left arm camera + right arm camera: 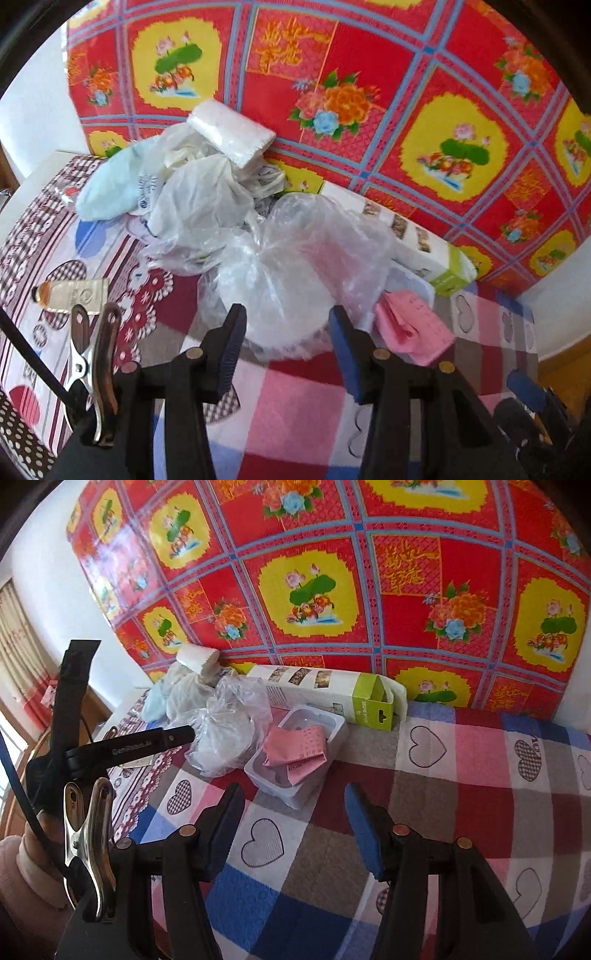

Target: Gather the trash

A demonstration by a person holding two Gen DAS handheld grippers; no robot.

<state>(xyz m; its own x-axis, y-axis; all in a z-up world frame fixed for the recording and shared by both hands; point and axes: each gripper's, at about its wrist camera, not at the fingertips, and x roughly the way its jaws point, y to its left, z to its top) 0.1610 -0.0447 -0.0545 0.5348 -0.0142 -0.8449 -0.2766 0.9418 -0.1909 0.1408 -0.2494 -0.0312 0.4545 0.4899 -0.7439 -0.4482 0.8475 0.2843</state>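
Jaws apart, nothing between, on left gripper (286,347) and right gripper (295,827). Just ahead of left: tied clear bag (295,266). Right of bag: pink paper (295,753) in tray (295,797). Behind bag: long carton (332,690), lying crosswise. Left nearer.

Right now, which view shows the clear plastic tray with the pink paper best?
The right wrist view: the clear plastic tray shows whole on the checked cloth, pink paper folded inside it. In the left wrist view only a corner of the tray shows behind a crumpled plastic bag, though the paper is visible.
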